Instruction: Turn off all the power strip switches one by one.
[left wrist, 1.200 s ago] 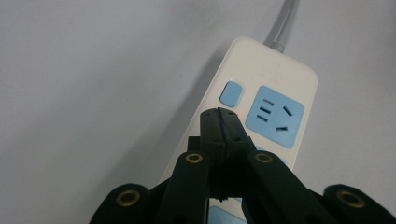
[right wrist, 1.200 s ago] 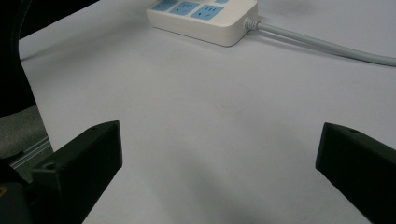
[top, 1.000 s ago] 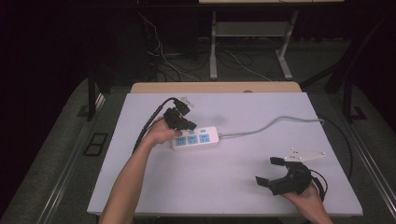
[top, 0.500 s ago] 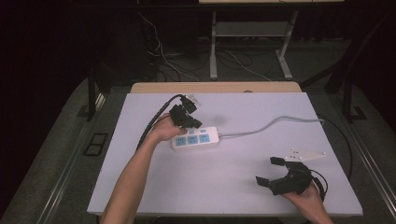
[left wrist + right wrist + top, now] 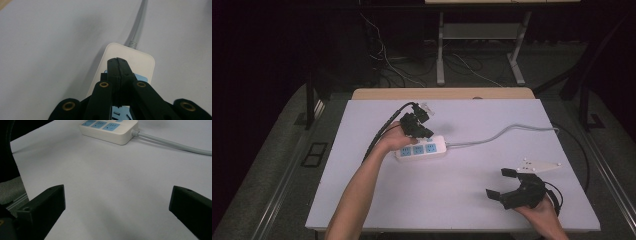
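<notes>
Left gripper (image 5: 424, 131) hangs over the white power strip (image 5: 422, 148), its jaws pressed together with nothing between them; in the left gripper view the closed tips (image 5: 117, 61) sit above the strip's cable end (image 5: 130, 56). Right gripper (image 5: 502, 184) rests near the table's 5 o'clock corner with its jaws spread wide and empty; in its own view they frame bare table top (image 5: 117, 195), with the strip (image 5: 110, 128) at 12 o'clock.

On the table (image 5: 462, 205) the strip lies just left of centre, long side running 9 to 3 o'clock, well clear of every edge. Its grey cable (image 5: 507, 132) runs toward 2 o'clock and reaches the right edge. Open surface lies all around: a broad stretch between the strip and the near edge, and another toward 12 o'clock up to the wooden strip (image 5: 442, 93) along the far edge.

Blue socket panels (image 5: 418, 149) mark the strip's top; any writing on them is too small to read.
</notes>
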{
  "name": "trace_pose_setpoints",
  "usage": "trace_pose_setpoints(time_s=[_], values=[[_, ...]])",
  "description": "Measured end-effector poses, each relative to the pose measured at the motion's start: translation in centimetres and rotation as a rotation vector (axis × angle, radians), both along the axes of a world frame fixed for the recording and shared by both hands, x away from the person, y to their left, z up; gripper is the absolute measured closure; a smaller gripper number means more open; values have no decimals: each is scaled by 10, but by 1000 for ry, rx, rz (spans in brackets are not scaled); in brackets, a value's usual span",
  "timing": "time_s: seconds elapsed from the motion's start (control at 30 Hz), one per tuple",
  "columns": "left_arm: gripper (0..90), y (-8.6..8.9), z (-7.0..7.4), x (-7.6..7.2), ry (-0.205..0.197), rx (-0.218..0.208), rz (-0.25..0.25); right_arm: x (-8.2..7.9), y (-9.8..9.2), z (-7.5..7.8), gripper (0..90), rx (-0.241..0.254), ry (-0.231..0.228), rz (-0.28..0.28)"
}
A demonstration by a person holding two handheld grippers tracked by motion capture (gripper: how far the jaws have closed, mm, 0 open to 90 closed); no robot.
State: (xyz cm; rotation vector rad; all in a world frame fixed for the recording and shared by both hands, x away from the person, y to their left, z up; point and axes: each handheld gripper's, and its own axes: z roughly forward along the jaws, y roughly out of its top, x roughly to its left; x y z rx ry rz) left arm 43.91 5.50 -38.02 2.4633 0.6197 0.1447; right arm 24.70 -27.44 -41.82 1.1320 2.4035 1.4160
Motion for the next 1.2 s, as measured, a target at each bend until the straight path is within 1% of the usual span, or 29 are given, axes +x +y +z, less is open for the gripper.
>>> trace_pose_setpoints(time_s=[0.13, 0.47, 0.53, 0.63, 0.67, 0.73, 0.77, 0.9, 0.97, 1.2], values=[[890, -1, -3, 1, 3, -4, 6, 0, 0, 0, 4, -1, 1, 0], [890, -3, -13, 4, 13, 0, 3, 0, 0, -1, 4, -6, 0, 2], [890, -4, -16, 4, 16, -4, 10, 0, 0, -1, 4, -6, 1, 1], [890, -3, -18, 6, 20, 4, 13, 0, 0, -1, 4, -8, 2, 2], [890, -3, -19, 6, 23, 0, 19, 0, 0, -1, 4, -8, 2, 2], [890, -2, -21, 7, 20, 7, 22, 0, 0, -1, 4, -9, 3, 3], [890, -2, -22, 7, 22, 1, 29, 0, 1, -1, 4, -9, 2, 4], [890, -1, -24, 8, 28, 2, 34, 0, 1, -1, 4, -9, 1, 4], [890, 0, -25, 8, 32, -6, 41, 1, 0, -1, 4, -9, 2, 3], [890, -1, -25, 8, 31, -9, 52, 0, 1, -1, 4, -10, 1, 2]])
